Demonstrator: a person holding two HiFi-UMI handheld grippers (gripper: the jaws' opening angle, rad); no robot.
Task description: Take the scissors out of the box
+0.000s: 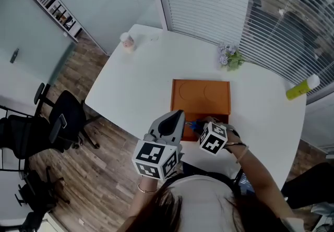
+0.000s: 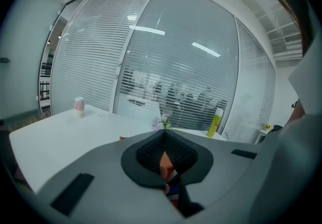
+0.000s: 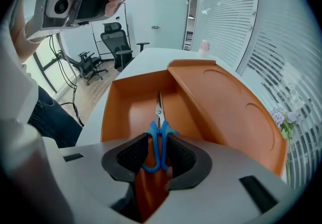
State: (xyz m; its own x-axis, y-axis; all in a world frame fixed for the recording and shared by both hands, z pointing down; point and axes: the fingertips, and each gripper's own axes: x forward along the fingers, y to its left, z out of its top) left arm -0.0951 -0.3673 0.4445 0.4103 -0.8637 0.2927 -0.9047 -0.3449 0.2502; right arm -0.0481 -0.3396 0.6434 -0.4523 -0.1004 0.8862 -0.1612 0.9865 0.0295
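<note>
The blue-handled scissors (image 3: 159, 135) are lying flat on the floor of the orange box (image 3: 126, 112), with the blades closed and pointing straight away from the right gripper (image 3: 158, 142). The handle loops are being straddled by that gripper's jaws, which are being held spread wide. A dark pad is standing close on either side of the loops, and no squeeze on them is being shown. The gripper is being pointed steeply down into the box's near end.

The box's lid (image 3: 226, 112) is being kept open, rising on the right of the right gripper. In the head view it is lying beyond both grippers.

The left gripper (image 2: 163, 137) is being held just to the left of the right one, at the box's near left corner, and is being aimed nearly level across the table (image 1: 135, 85). Its jaws are being kept pressed together at the tips with nothing pinched. Only a sliver of orange and blue is being seen through the gap behind the tips.

Well beyond the left gripper, a paper cup (image 1: 127, 42) is standing near the table's far left edge. A small bunch of flowers (image 1: 229, 59) is sitting beyond the lid. A yellow-green bottle (image 1: 301, 88) is lying far off to the right of the right gripper. Black office chairs (image 1: 62, 121) are standing on the wooden floor to the left of the left gripper.
</note>
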